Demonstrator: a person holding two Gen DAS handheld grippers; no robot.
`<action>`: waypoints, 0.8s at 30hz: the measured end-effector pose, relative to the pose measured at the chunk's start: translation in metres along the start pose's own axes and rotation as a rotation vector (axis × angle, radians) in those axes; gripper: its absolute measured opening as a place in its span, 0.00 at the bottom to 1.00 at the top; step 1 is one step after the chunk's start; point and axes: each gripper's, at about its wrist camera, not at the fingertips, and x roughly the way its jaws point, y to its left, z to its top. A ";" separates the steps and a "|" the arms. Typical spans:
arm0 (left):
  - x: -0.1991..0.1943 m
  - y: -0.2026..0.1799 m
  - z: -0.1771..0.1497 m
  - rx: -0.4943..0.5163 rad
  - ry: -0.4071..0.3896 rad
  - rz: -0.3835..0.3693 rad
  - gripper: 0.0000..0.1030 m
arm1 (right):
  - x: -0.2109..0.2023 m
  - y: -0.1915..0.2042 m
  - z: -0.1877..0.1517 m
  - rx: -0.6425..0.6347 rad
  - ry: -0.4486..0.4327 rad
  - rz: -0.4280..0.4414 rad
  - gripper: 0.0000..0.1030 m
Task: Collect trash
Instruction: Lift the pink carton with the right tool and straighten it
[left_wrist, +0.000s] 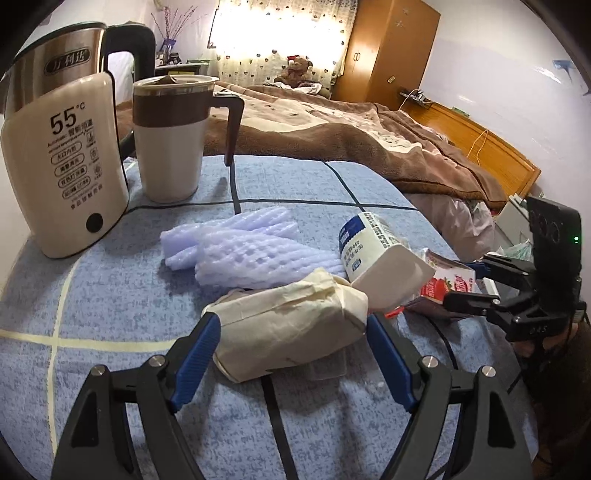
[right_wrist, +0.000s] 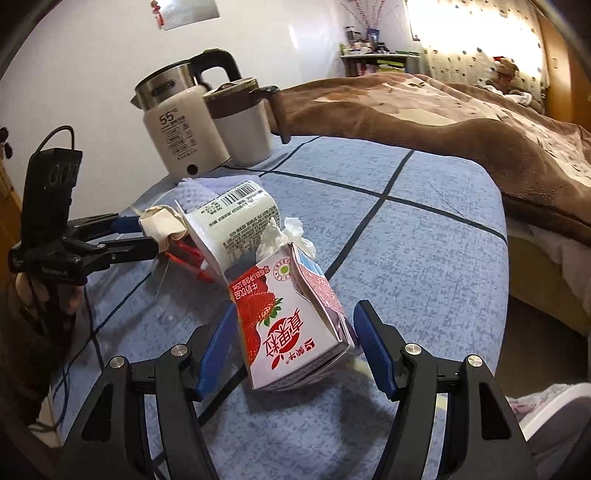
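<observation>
Both wrist views look down close at one trash pile (left_wrist: 332, 280), from opposite sides.

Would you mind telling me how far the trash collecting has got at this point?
Nothing looks collected yet: no bin or bag is in view. In hand: the left hand-held gripper straddles the beige paper pack, and the right hand-held gripper straddles the strawberry milk carton, pads not clearly pressing. Left: both of these, the white cup, the foam netting and the crumpled tissue.

What I can't make out from my grippers

The red wrapper (right_wrist: 186, 258) is mostly buried under the white cup (right_wrist: 236, 221); small print on my kettle (left_wrist: 70, 166) is unreadable
</observation>
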 end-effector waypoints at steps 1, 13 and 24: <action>0.000 0.000 0.000 0.003 -0.001 0.002 0.81 | -0.001 0.003 -0.001 0.002 -0.001 -0.013 0.64; -0.013 -0.005 0.006 0.106 -0.055 0.068 0.81 | -0.027 -0.012 -0.014 0.137 -0.053 0.028 0.28; -0.004 0.003 0.012 0.117 -0.029 -0.009 0.81 | -0.002 0.025 -0.017 -0.033 0.057 -0.050 0.68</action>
